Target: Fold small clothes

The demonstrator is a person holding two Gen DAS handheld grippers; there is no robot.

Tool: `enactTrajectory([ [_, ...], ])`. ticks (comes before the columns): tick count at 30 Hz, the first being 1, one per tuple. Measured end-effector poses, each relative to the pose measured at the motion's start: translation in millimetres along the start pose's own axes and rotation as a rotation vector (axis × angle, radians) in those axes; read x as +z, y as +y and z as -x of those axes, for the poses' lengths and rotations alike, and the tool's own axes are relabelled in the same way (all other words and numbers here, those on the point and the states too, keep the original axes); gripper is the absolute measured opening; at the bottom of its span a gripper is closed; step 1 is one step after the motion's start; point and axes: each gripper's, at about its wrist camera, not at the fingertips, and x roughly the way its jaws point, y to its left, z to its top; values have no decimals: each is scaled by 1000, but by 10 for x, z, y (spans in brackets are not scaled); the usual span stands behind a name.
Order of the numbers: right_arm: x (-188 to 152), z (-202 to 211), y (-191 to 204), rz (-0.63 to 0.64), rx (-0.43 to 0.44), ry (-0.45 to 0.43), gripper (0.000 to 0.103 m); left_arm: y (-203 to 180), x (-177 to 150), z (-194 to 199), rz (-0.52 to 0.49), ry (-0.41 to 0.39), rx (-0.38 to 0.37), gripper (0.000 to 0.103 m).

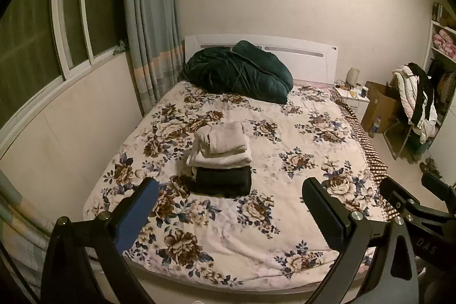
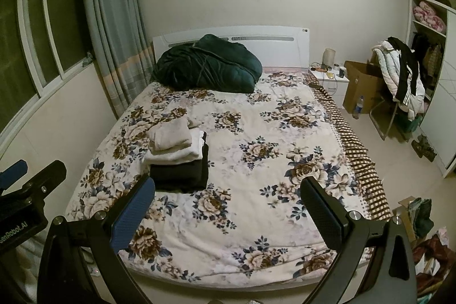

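Observation:
A stack of folded clothes lies on the floral bedspread: a beige piece on top, a white one under it, a black one at the bottom. In the right wrist view the same stack sits left of centre. My left gripper hangs open above the foot of the bed, short of the stack, nothing between its fingers. My right gripper is open too, held right of the stack and empty. The right gripper's body shows at the left wrist view's right edge.
A dark green quilt is bundled by the white headboard. Right of the bed stand a nightstand, a cardboard box, a chair draped with clothes and shelves. A window and curtain are on the left. Loose clothes lie on the floor.

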Motion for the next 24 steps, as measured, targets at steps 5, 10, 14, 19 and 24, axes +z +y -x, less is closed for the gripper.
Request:
enactTrajectory([
  [5, 26, -2, 13, 1, 5, 2, 103, 41, 32, -5, -3, 0, 4, 103],
  [10, 45, -2, 44, 0, 6, 2, 103, 71, 58, -27, -3, -3, 6, 103],
  [14, 41, -3, 50, 0, 4, 0, 103, 76, 60, -31, -4, -3, 6, 103],
  [19, 67, -6, 68, 3, 6, 1, 103, 118, 71, -41, -7, -3, 13, 103],
  [24, 61, -6, 74, 2, 6, 0, 103, 119, 43, -20, -6, 0, 16, 103],
])
